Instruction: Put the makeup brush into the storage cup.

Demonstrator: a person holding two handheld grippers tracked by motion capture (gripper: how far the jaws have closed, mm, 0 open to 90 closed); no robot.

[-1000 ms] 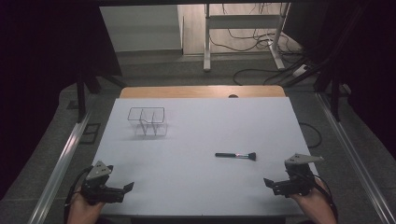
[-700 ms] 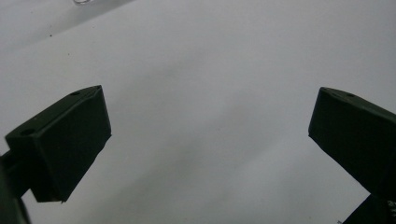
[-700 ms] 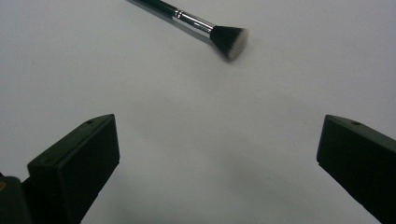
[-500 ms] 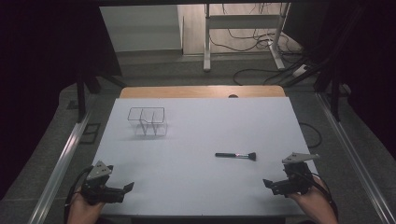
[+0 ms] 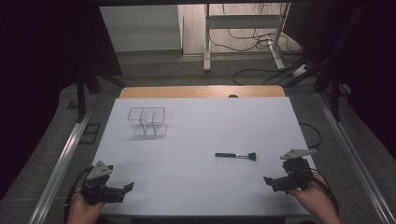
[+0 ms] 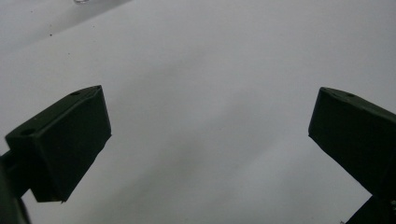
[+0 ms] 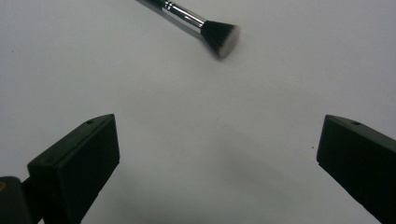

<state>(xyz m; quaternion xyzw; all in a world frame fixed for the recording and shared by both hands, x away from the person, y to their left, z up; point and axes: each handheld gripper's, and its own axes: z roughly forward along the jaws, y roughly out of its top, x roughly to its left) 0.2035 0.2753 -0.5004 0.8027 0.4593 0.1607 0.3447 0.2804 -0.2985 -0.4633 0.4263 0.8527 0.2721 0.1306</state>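
On my far left the left gripper (image 5: 127, 187) sits at the near-left corner of the white table (image 5: 201, 126), held in the person's left hand (image 5: 81, 207), its grey three-cornered plate on top and a cable looping off the table edge beside it. In the left gripper view its two black jaws stand spread wide with nothing between them but bare white surface. I read it as fully spread and holding nothing.

Moving right and toward the far side, a clear wire-rimmed organizer (image 5: 147, 121) stands on the table's far-left part, well apart from both grippers; a divider splits it into compartments, and I cannot make out anything inside them.

Right of centre lies the makeup brush (image 5: 236, 155), flat on the table, black handle pointing left, bristle head to the right, with a silver ferrule between. In the right gripper view the brush (image 7: 196, 25) shows ahead of the jaws, its head nearest, not touched by either jaw.

At the near-right corner the right gripper (image 5: 267, 179) is held in the person's right hand (image 5: 315, 200), nose pointing left. Its jaws are spread wide too — empty, with the brush near but apart, a little farther up the table.
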